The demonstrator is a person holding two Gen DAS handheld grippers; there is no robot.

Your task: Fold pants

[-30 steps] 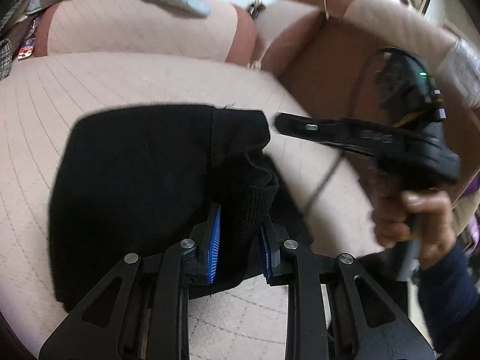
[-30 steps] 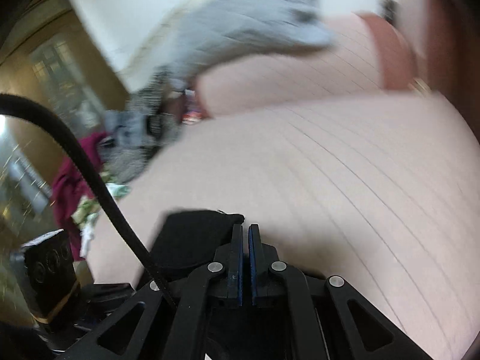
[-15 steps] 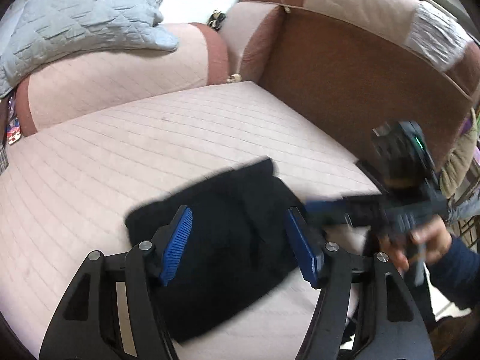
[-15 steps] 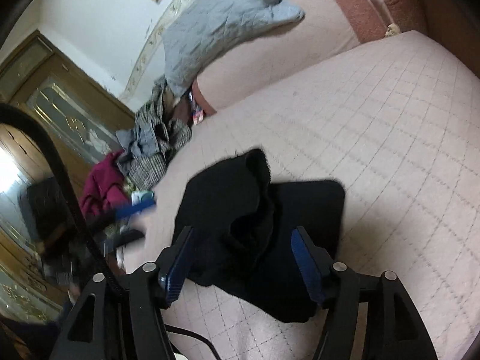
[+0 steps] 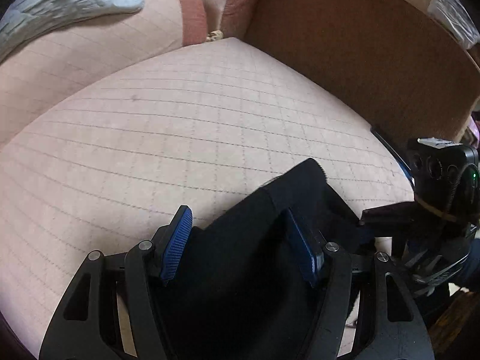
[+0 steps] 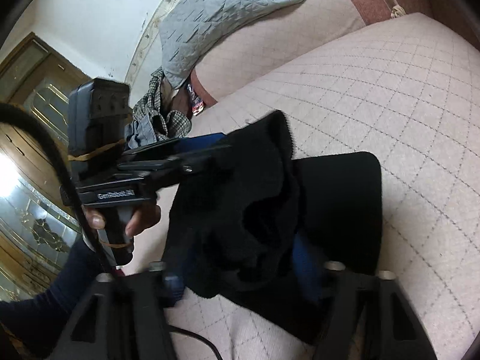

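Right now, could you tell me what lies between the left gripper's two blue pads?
Only the black pants: the left wrist view shows their raised fold between the left gripper's open pads.

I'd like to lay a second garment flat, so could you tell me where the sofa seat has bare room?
The quilted seat is bare between the black pants, the back cushion and the brown armrest. It is crowded at the front edge, where both open grippers, left and right, straddle the pants.

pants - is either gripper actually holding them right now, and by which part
Neither closes on them. The left gripper and right gripper both stand open, straddling the black pants bunched on the quilted cushion; the fabric lies between the fingers, unpinched.
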